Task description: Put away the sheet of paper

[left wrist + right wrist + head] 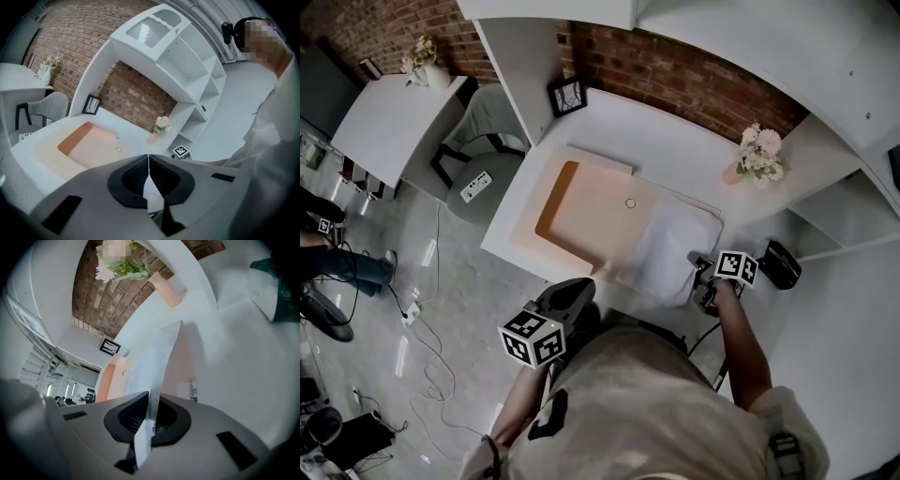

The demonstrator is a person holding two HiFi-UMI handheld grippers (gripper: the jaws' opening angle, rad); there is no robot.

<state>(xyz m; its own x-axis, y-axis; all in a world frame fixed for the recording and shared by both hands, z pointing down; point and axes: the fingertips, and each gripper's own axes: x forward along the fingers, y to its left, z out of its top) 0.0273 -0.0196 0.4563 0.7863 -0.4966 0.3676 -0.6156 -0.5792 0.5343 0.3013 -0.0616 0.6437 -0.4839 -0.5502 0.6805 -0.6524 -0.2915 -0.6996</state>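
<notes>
A white sheet of paper [673,246] lies on the white desk [670,150], overlapping the right end of a shallow peach tray [581,211]. My right gripper [700,274] is at the sheet's near right corner and is shut on its edge. In the right gripper view the paper [157,359] rises from between the closed jaws of that gripper [152,399]. My left gripper [579,289] hovers at the desk's front edge, just before the tray, shut with nothing in it. In the left gripper view its jaws [148,157] meet at the tips, with the tray [86,146] beyond.
A pink vase of flowers [757,156] and a black picture frame [567,96] stand at the back of the desk. A black object [780,264] sits on the side shelf to the right. A grey chair [485,141] and a second table [389,117] are at the left.
</notes>
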